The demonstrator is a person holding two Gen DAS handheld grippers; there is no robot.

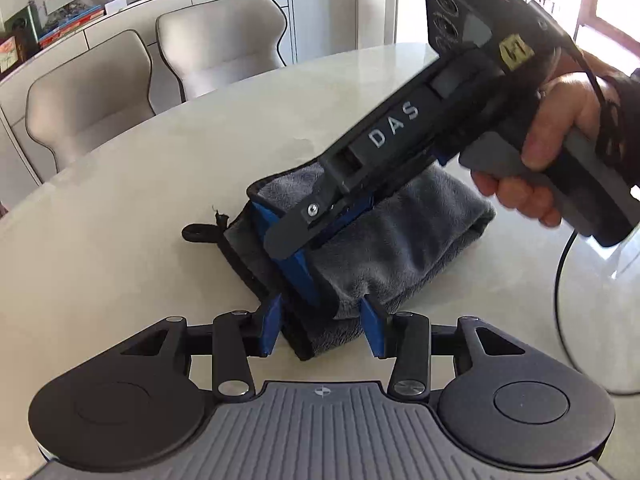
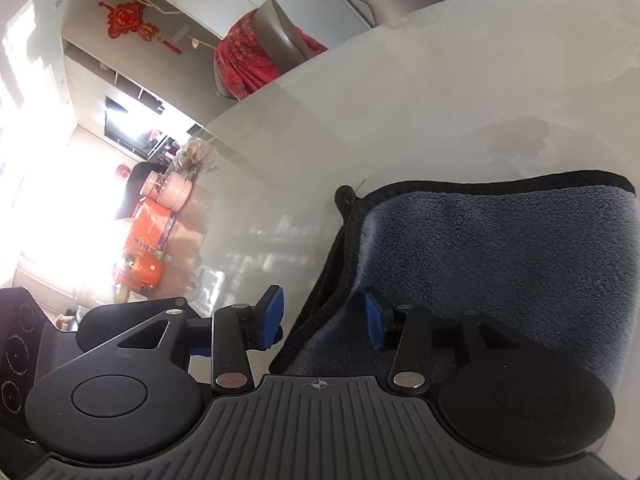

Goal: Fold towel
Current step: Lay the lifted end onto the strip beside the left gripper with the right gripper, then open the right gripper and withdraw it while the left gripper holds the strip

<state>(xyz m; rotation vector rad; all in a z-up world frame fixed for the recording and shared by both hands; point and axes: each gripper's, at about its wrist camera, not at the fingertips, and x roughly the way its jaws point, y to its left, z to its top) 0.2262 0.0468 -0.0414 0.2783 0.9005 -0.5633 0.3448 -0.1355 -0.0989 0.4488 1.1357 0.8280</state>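
Note:
A grey plush towel [image 1: 400, 240] with black trim lies folded into a thick bundle on the pale table [image 1: 140, 208]; its black hanging loop [image 1: 196, 234] sticks out at the left. My left gripper [image 1: 322, 330] is open, its blue pads on either side of the towel's near corner without pressing on it. My right gripper [image 1: 316, 240], held by a hand [image 1: 560, 140], reaches in from the right over the towel's left end. In the right wrist view the right gripper [image 2: 323, 318] is open astride the trimmed edge of the towel [image 2: 500, 260], one pad over the table and the other over the cloth.
Two beige chairs [image 1: 92, 96] stand behind the table's far rim, with a sideboard behind them. A black cable [image 1: 560, 280] hangs from the right gripper over the table's right side. A chair draped in red cloth [image 2: 256, 52] stands beyond the table's edge [image 2: 280, 92].

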